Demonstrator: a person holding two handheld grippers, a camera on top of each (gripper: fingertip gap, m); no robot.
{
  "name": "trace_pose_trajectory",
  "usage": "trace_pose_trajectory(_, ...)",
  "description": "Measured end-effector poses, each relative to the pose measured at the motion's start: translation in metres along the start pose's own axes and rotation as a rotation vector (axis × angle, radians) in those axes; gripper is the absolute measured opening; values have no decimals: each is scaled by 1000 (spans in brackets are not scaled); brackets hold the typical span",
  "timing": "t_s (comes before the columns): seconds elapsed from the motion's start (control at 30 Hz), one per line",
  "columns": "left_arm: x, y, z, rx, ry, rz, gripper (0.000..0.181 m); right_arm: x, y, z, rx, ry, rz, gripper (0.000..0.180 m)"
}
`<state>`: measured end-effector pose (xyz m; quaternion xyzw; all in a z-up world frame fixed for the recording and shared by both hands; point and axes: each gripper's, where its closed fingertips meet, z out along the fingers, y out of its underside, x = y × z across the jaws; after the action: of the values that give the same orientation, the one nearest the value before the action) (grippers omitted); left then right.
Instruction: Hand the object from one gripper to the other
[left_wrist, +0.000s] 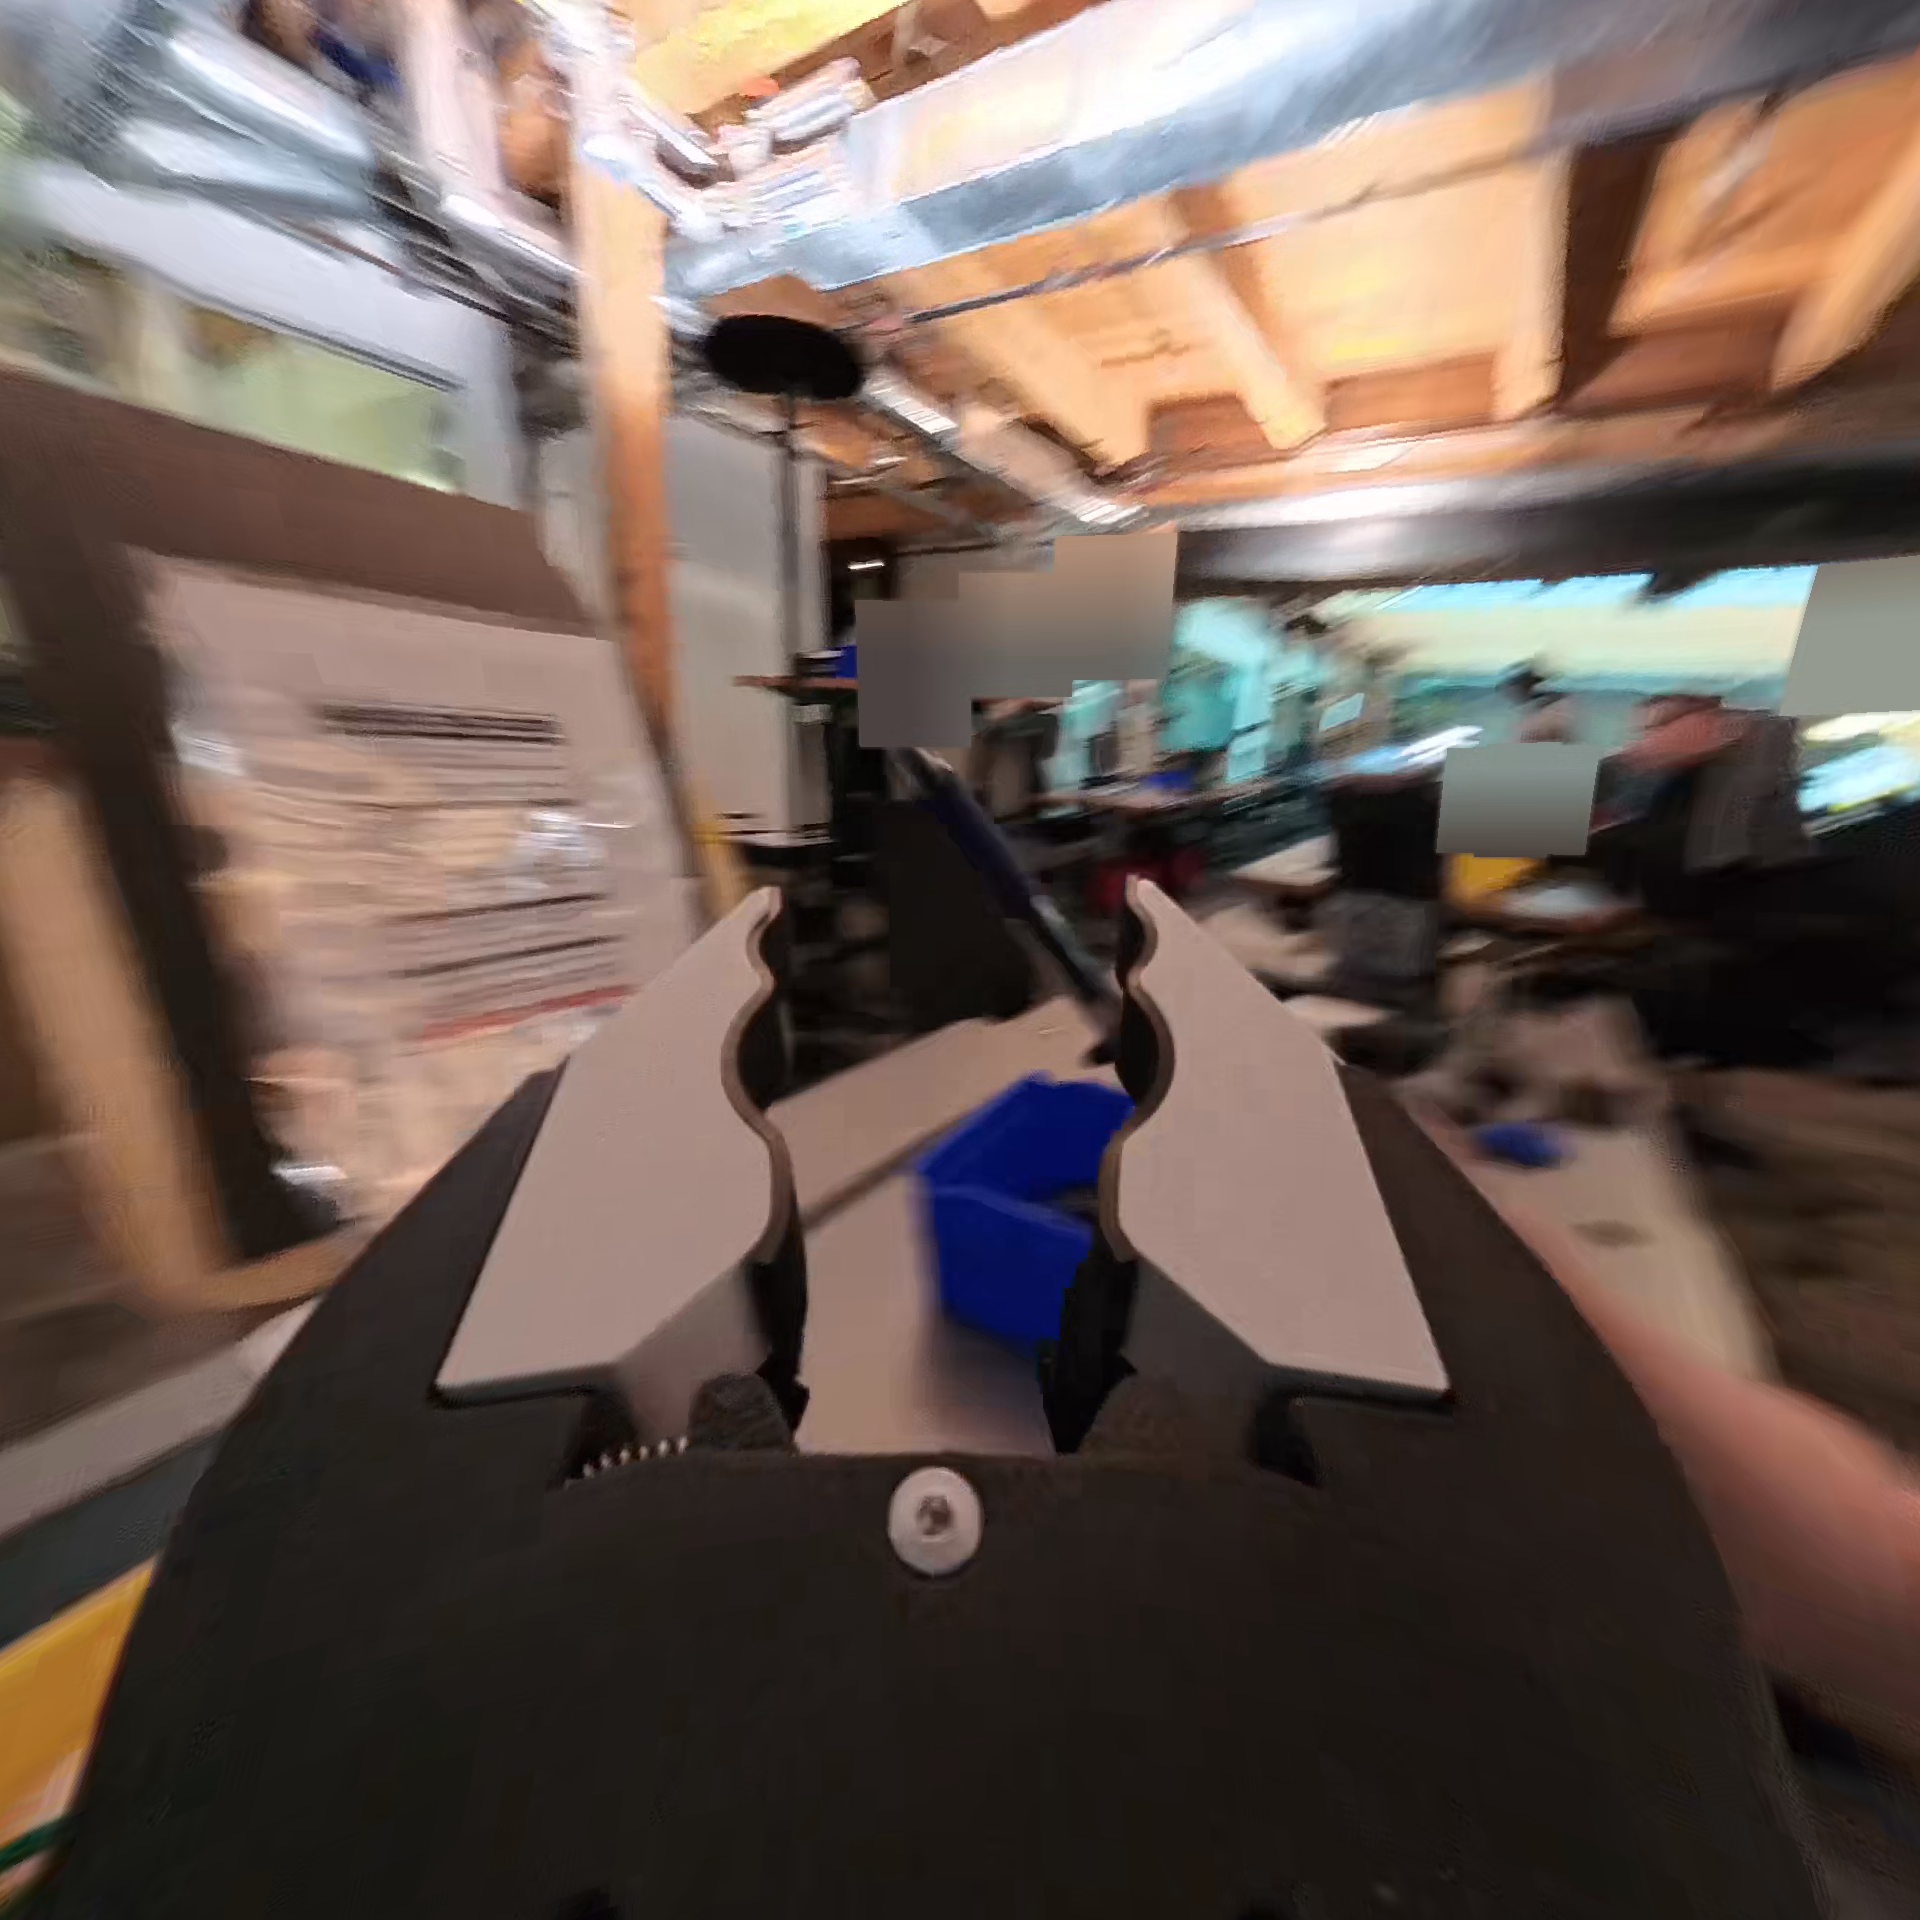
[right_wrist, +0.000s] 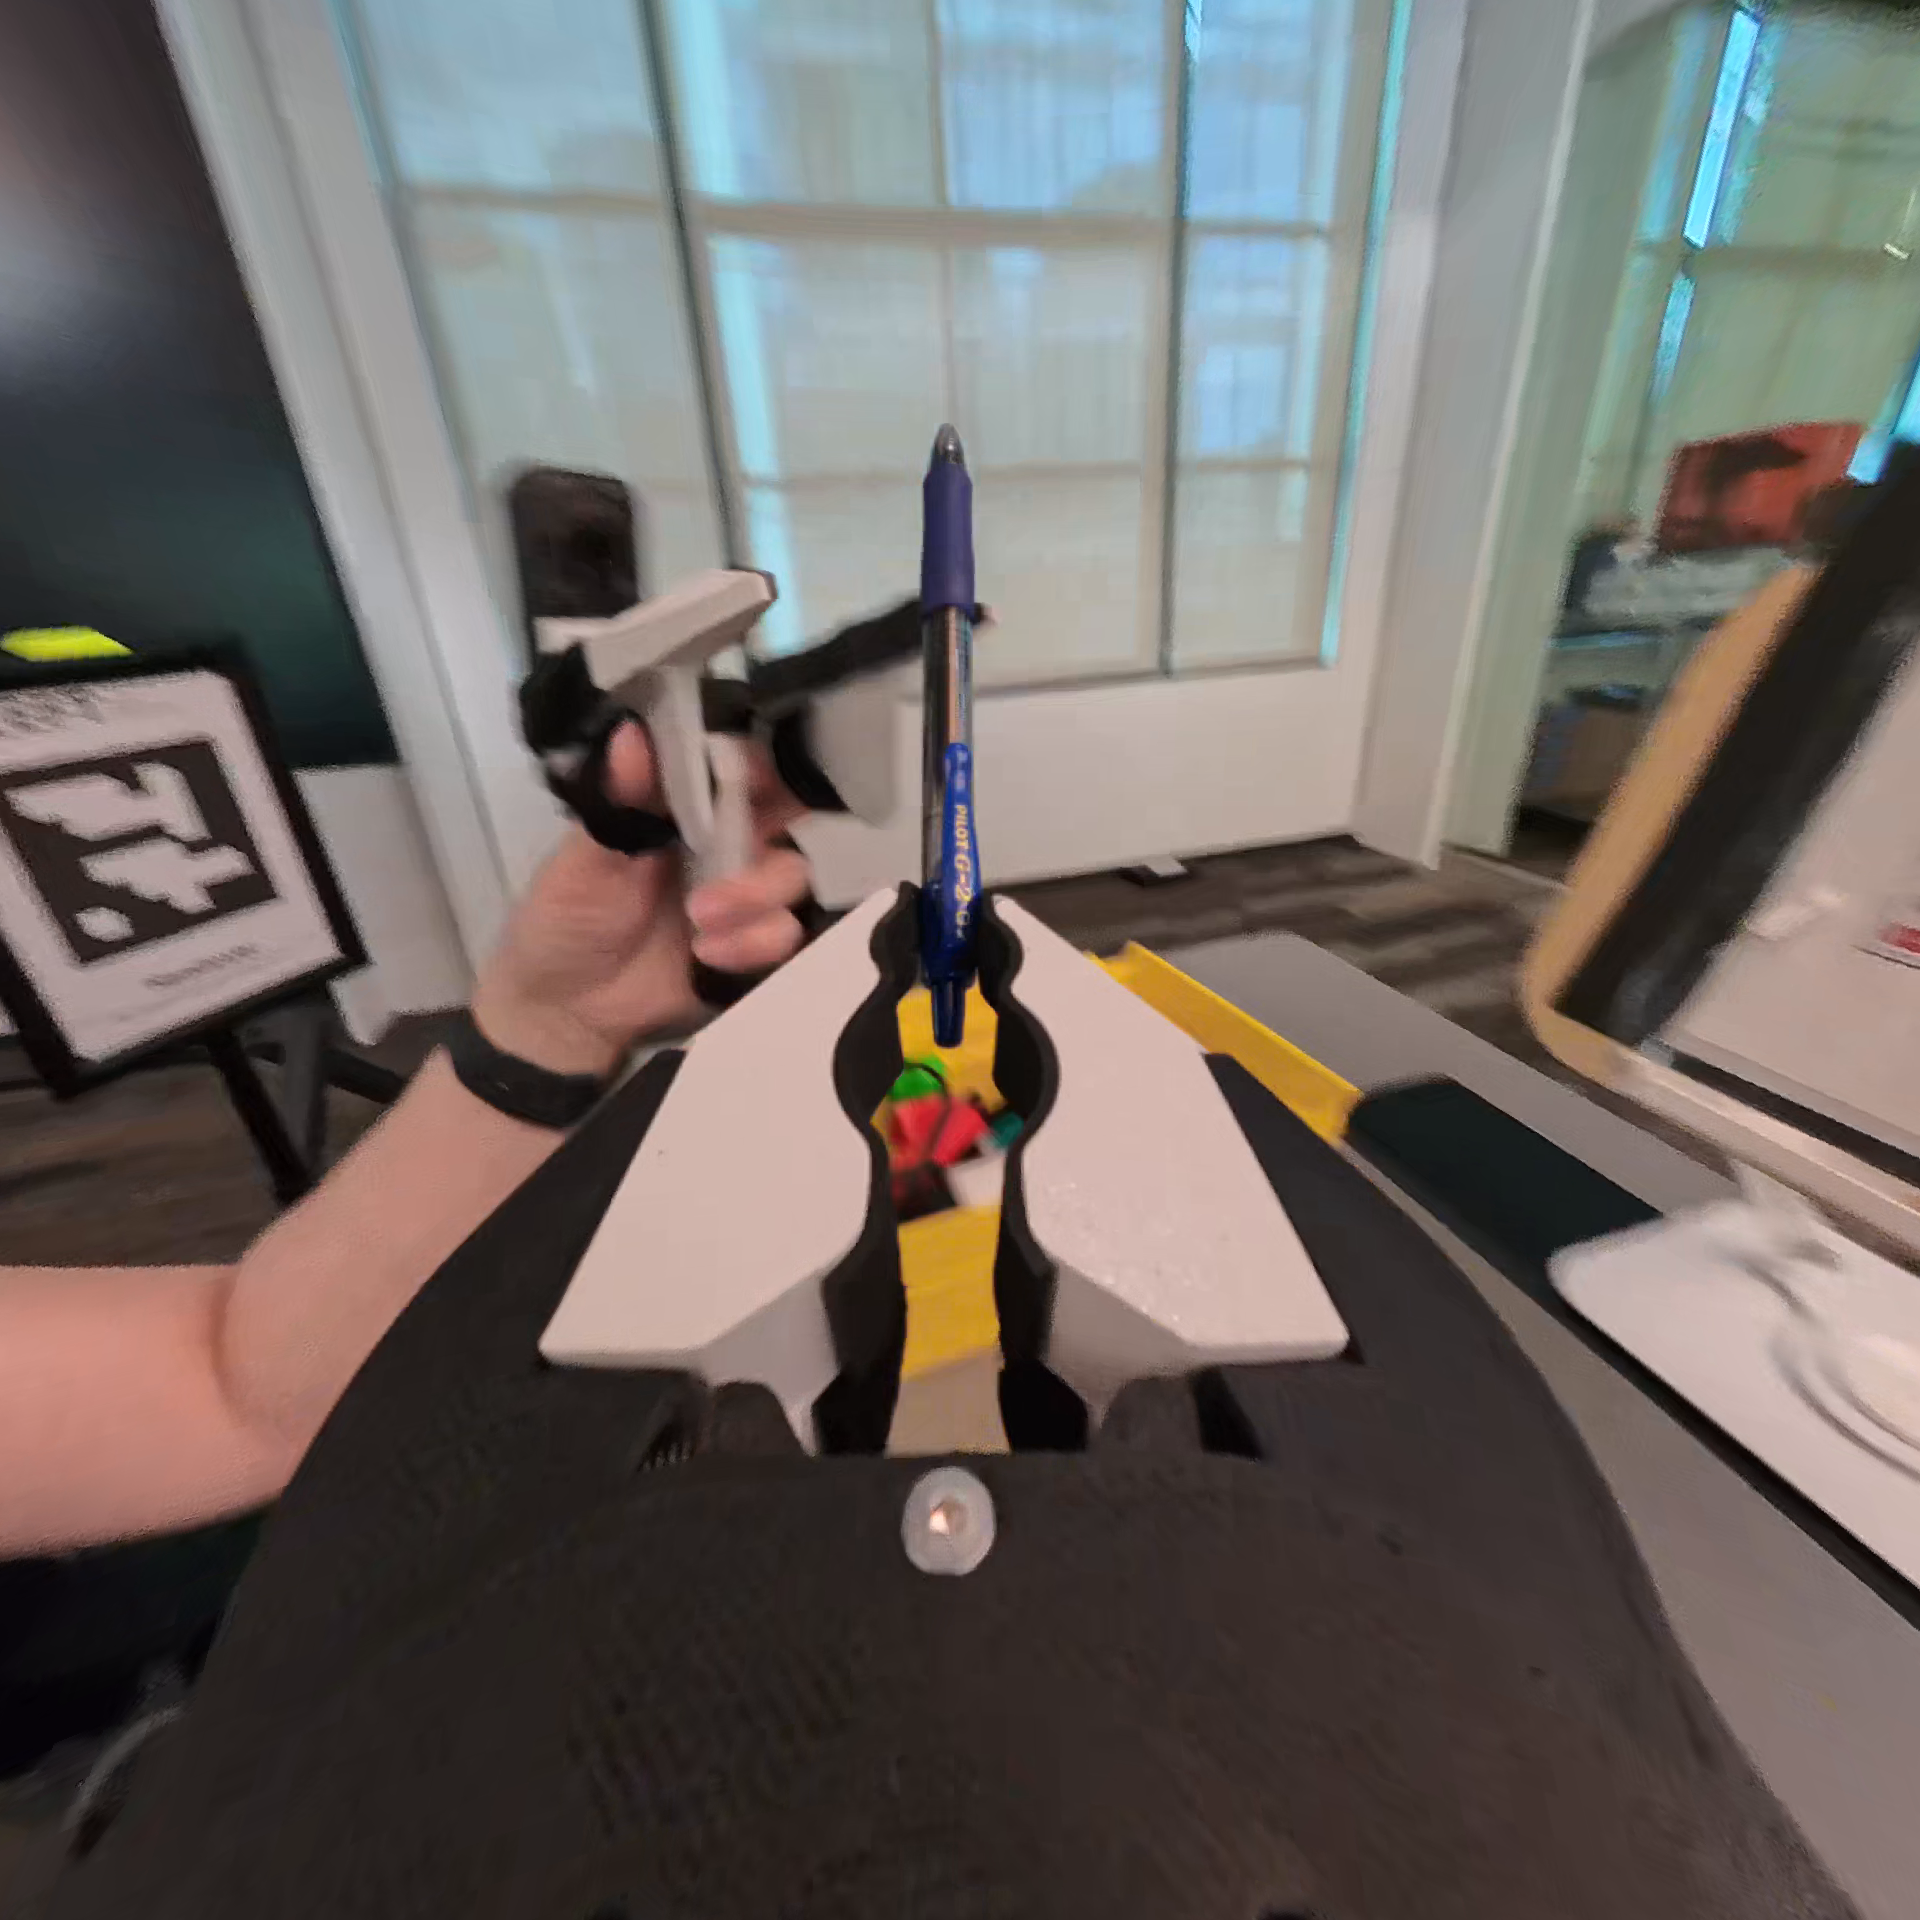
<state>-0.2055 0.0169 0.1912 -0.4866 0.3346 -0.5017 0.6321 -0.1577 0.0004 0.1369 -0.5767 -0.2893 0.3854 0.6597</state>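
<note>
A blue pen (right_wrist: 948, 727) stands upright, pinched near its lower end between the tips of my right gripper (right_wrist: 948, 914), which is shut on it. Its grip end points up. My left gripper (left_wrist: 951, 904) is open and empty, and its view is motion-blurred. A blurred dark blue stick (left_wrist: 997, 862) shows beyond its tips, slanted; I cannot tell if it is the pen. In the right wrist view the left gripper (right_wrist: 769, 665) is held up by a hand (right_wrist: 592, 935) just left of and behind the pen, jaws apart, not touching it.
A blue bin (left_wrist: 997, 1205) sits on the grey table (left_wrist: 862, 1340) below the left gripper. A yellow bin (right_wrist: 1226, 1018) with colourful items (right_wrist: 925, 1112) lies under the right gripper. A framed marker board (right_wrist: 156, 852) stands left, a white tray (right_wrist: 1766, 1351) and a leaning board (right_wrist: 1714, 831) right. Across from one pair of fingers to the other is roughly 8 centimeters.
</note>
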Motion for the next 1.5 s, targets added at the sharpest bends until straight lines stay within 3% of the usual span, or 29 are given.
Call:
trace_pose_trajectory(0.07, -19, -3, -13, -47, -167, 249, 65, 20, 5, -16, -102, 88, -35, 9)
trace_pose_trajectory(0.13, -16, 0, -19, -116, -213, 463, 63, 35, 15, -31, -227, 145, -31, 9)
trace_pose_trajectory(0.23, 8, 25, -10, -244, -129, 618, 62, 45, 34, -49, -391, 177, -5, 9)
trace_pose_trajectory(0.4, 36, 101, 18, -529, -15, 863, 64, 37, 60, -66, -602, 160, 12, 9)
trace_pose_trajectory(0.5, 44, 134, 29, -625, 23, 956, 61, 31, 72, -75, -730, 179, -68, 10)
trace_pose_trajectory(0.6, 41, 153, 35, -685, 7, 1052, 55, 18, 76, -75, -778, 173, 0, 10)
trace_pose_trajectory(0.73, 37, 166, 38, -720, -8, 1168, 43, -1, 81, -74, -813, 143, 145, 9)
trace_pose_trajectory(0.9, 49, 175, 41, -710, 47, 1225, 34, -3, 85, -78, -834, 154, 212, 9)
trace_pose_trajectory(1.0, 57, 182, 41, -709, 91, 1261, 12, -1, 86, -78, -830, 156, 239, 9)
trace_pose_trajectory(1.07, 57, 182, 43, -700, 83, 1295, 11, 1, 84, -79, -821, 154, 238, 9)
trace_pose_trajectory(1.13, 55, 177, 44, -687, 58, 1271, 12, 3, 78, -77, -790, 146, 170, 10)
trace_pose_trajectory(1.23, 47, 153, 45, -623, -20, 1200, 12, 13, 52, -76, -673, 196, -28, 38)
trace_pose_trajectory(1.3, 38, 127, 44, -538, -96, 1096, 12, 12, 25, -72, -546, 203, -159, 47)
trace_pose_trajectory(1.4, 36, 88, 42, -360, -120, 743, 12, 2, -17, -68, -323, 184, -275, 50)
trace_pose_trajectory(1.5, 54, 55, 38, -170, 49, 278, 12, -22, -41, -63, -137, 54, -300, 49)
